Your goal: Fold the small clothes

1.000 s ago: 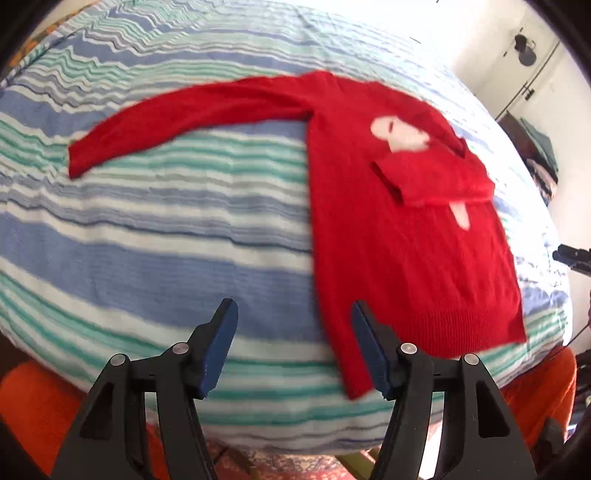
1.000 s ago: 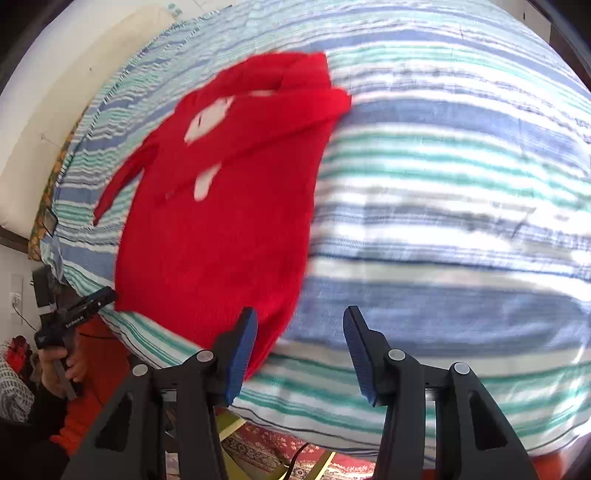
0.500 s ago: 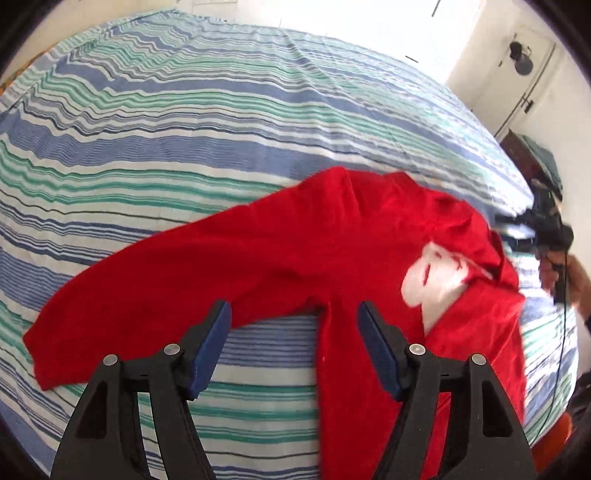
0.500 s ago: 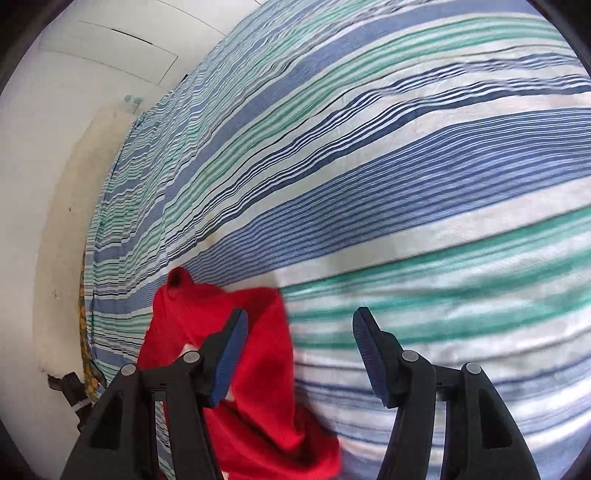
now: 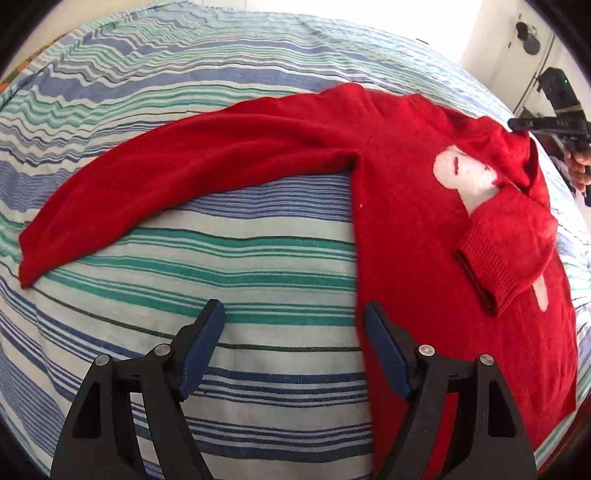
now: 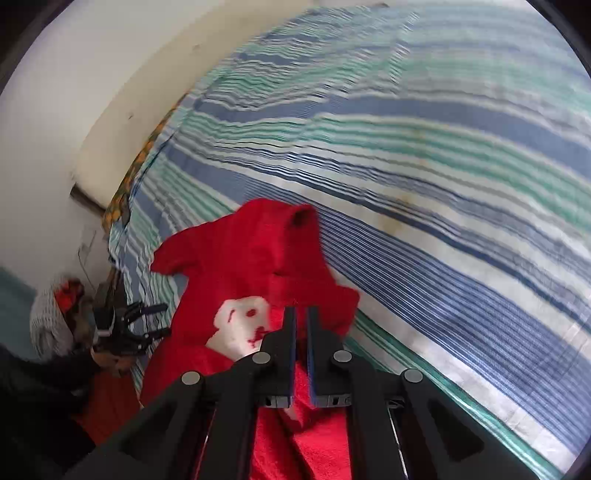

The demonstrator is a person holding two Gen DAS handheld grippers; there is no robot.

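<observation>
A red sweater (image 5: 406, 206) with a white motif (image 5: 461, 173) lies flat on the striped bed (image 5: 221, 258). One sleeve (image 5: 184, 177) stretches out to the left. The other sleeve, with its ribbed cuff (image 5: 498, 258), is folded across the chest. My left gripper (image 5: 292, 308) hovers over the sheet at the sweater's side edge; its jaws are opening and nothing is between them. My right gripper (image 6: 301, 312) is shut on the bunched shoulder fabric of the sweater (image 6: 240, 258), and red cloth shows in the thin slit between the pads. From the left wrist view, the right gripper (image 5: 515, 125) touches that shoulder.
A cream headboard and white wall (image 6: 110, 92) border the bed's far side. A person's hand holds the left gripper (image 6: 162, 319) beside the bed edge, above orange trousers (image 6: 107, 402). A doorway (image 5: 532, 33) lies beyond the bed's far corner.
The right gripper swung across the bed to the sweater's shoulder and went from open to shut. The left gripper came down nearer the sheet beside the sweater, and its jaws spread wider.
</observation>
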